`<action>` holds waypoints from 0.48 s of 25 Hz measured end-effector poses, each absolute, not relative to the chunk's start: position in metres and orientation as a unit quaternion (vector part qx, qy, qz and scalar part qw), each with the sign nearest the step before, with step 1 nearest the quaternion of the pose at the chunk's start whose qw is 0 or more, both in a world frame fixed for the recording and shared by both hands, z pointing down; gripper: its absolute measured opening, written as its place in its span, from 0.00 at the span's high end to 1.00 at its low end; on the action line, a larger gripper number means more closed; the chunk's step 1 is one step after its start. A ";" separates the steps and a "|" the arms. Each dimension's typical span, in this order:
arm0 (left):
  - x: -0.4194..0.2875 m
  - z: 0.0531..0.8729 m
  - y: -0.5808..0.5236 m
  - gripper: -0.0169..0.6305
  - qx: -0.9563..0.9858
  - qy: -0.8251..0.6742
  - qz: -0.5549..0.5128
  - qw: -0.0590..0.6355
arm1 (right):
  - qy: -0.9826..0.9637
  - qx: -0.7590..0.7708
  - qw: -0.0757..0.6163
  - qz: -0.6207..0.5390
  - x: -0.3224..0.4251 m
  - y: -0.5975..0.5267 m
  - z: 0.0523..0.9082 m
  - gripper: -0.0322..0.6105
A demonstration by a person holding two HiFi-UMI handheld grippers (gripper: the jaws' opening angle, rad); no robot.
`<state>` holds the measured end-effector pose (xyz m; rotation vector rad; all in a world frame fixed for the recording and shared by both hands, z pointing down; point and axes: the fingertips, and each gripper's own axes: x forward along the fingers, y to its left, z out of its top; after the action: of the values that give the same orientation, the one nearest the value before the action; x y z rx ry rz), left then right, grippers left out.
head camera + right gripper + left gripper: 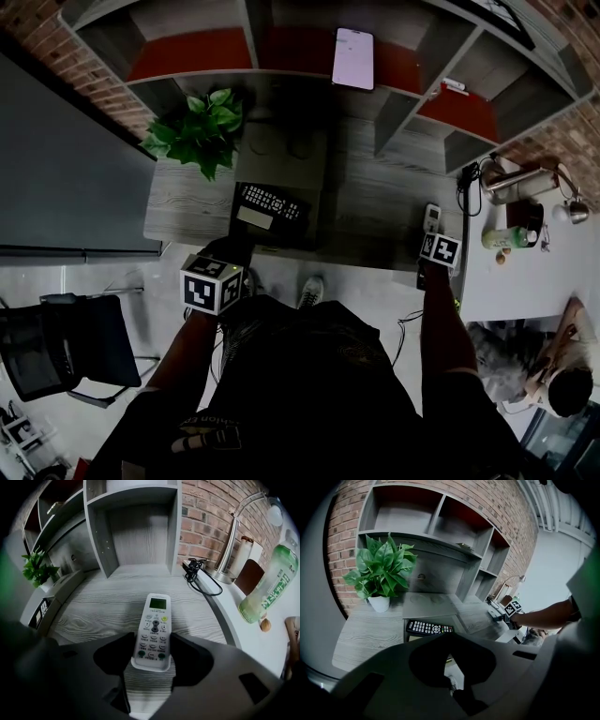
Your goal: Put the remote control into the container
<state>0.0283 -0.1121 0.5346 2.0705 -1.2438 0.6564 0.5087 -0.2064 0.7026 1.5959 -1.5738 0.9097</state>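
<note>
R gripper (153, 635) was wide open and tilted steeply down. Its jaws straddled the near end of the white slim plastic remote control w/ small green screen (153, 627). Pads sat just beside its long edges and I judged no squeeze yet. Remote lay flat on the grey wood-grain desk (98, 606), screen end pointing to 12 o'clock in the R gripper view.

L gripper (214, 281) was closed on nothing. It hung off the desk's front edge, at approx 7 o'clock of the grey open-topped box container (319, 169).

In the head view the container sat at 9 o'clock from the white remote, well apart. It already held a black long button-covered remote (270, 201). So the task's thing was still outside the container. Step looked like pre-grasp.

Risks, as judged:
- Grip sits at the tail end, not the middle, so the screen end could droop or swivel on lift.
- Smooth plastic sides + thin body could let it slip, or pop out if the tips catch the desk.
- Black coiled cable (199, 576) at 1 o'clock and green-label clear bottle (269, 585) at 2 o'clock were near, so a wide swing could snag them.
- At drop, the remote could hit the container rim or land crooked on the black remote.
- L gripper near the container front could block the path.
</note>
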 end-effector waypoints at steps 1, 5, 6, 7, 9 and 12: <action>0.026 0.534 -0.113 0.96 0.785 -0.473 0.248 0.314 | -0.607 0.618 0.353 0.354 0.509 -0.207 0.702 0.57; 0.015 0.534 -0.115 0.96 0.784 -0.476 0.243 0.314 | -0.618 0.616 0.326 0.364 0.494 -0.203 0.694 0.57; 0.012 0.534 -0.116 0.96 0.784 -0.477 0.242 0.314 | -0.623 0.616 0.319 0.363 0.488 -0.201 0.691 0.57; 0.010 0.533 -0.116 0.96 0.784 -0.477 0.241 0.315 | -0.627 0.615 0.312 0.362 0.481 -0.200 0.688 0.57; 0.005 0.533 -0.118 0.96 0.785 -0.476 0.239 0.316 | -0.637 0.612 0.299 0.361 0.465 -0.196 0.681 0.57; 0.000 0.532 -0.120 0.96 0.788 -0.472 0.236 0.316 | -0.659 0.597 0.283 0.358 0.431 -0.190 0.669 0.57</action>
<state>-0.0002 -0.1195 0.5323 2.0767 -1.2443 0.6212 0.4310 -0.1903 0.6690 1.5990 -1.7649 0.9593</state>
